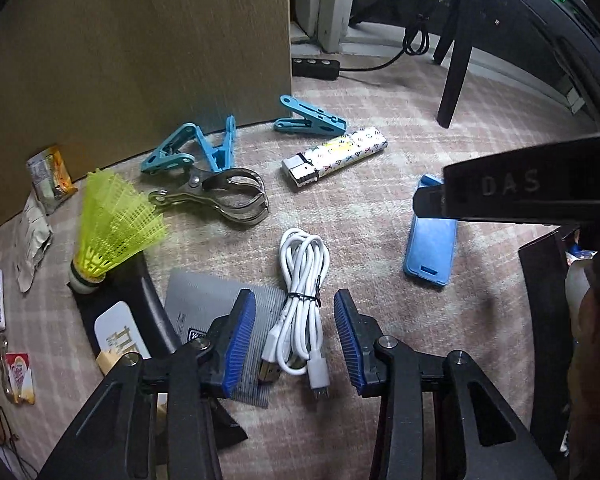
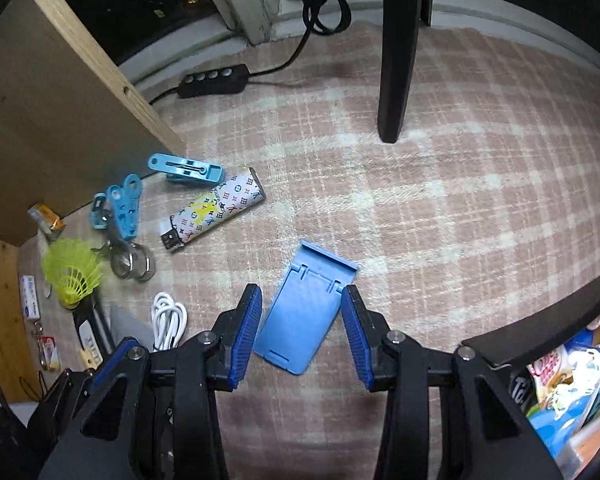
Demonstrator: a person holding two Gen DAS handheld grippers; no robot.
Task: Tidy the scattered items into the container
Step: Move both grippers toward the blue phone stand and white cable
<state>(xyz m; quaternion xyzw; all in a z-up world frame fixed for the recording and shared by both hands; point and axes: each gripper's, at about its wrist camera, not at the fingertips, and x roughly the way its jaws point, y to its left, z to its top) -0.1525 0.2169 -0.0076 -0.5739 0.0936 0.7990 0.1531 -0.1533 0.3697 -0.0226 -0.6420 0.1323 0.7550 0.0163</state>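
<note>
The blue phone stand (image 2: pixel 300 316) lies flat on the pink plaid carpet (image 2: pixel 440 216), between the wide-open jaws of the right gripper (image 2: pixel 302 338), which hold nothing. The left gripper (image 1: pixel 295 340), jaws equally spread and empty, straddles a bundled white cable (image 1: pixel 300 280). Nearby lie a patterned lighter (image 2: pixel 214 212), blue clothes pegs (image 2: pixel 186 168) and a yellow shuttlecock (image 2: pixel 74 274). The container (image 2: pixel 572 380) sits at the right edge. Beyond stand a wooden board (image 2: pixel 60 120), a dark chair leg (image 2: pixel 396 60) and a black power strip (image 2: pixel 214 80).

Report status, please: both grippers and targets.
Left gripper open over coiled white cable. Right gripper open around flat blue plastic stand. Nothing between.
</note>
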